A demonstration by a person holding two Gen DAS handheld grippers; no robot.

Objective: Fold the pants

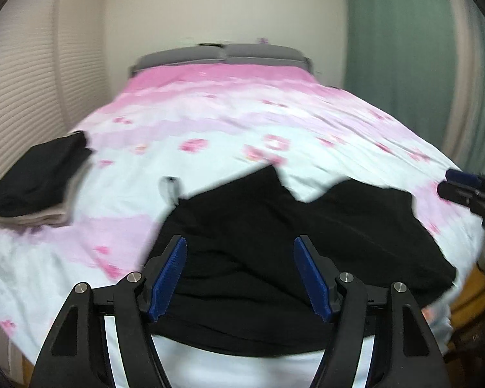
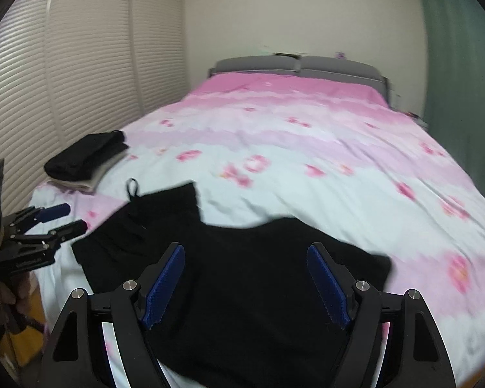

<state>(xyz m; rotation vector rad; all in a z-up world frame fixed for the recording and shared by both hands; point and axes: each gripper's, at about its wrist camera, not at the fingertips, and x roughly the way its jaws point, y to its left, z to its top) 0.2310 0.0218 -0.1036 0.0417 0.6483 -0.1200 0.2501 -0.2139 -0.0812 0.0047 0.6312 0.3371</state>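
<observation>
**Two open grippers, one pair of black pants on the bed**

Both of your grippers are up off the cloth right now, fingers spread wide with nothing between them. Your left gripper (image 1: 239,273) hangs over the near part of the black pants (image 1: 307,242), blue pads apart, and none of the fabric is pinched. Same story for your right gripper (image 2: 247,283): fingers wide, cloth lying flat underneath, not held.

The pants sit at the near end of the bed (image 2: 307,148), spread across the pink floral duvet cover, close to the edge where you stand. That spot makes sense to me, since you can reach both sides without leaning. From the right wrist view the far edge looks uneven, with one section sticking up toward the headboard and a drawstring loop (image 2: 132,187) poking out on the left. I'd guess the fold is partway in, but the blur makes it hard to say how many layers are stacked.

Off to the left near the closet doors there's a pile of folded clothes (image 2: 87,160), black on top of something beige. That's probably your done pile, kept well apart from the working area so nothing gets dragged.

With open fingers above the cloth, I'd say you're between grabs. Next you'll likely want corners or an edge for another fold.
</observation>
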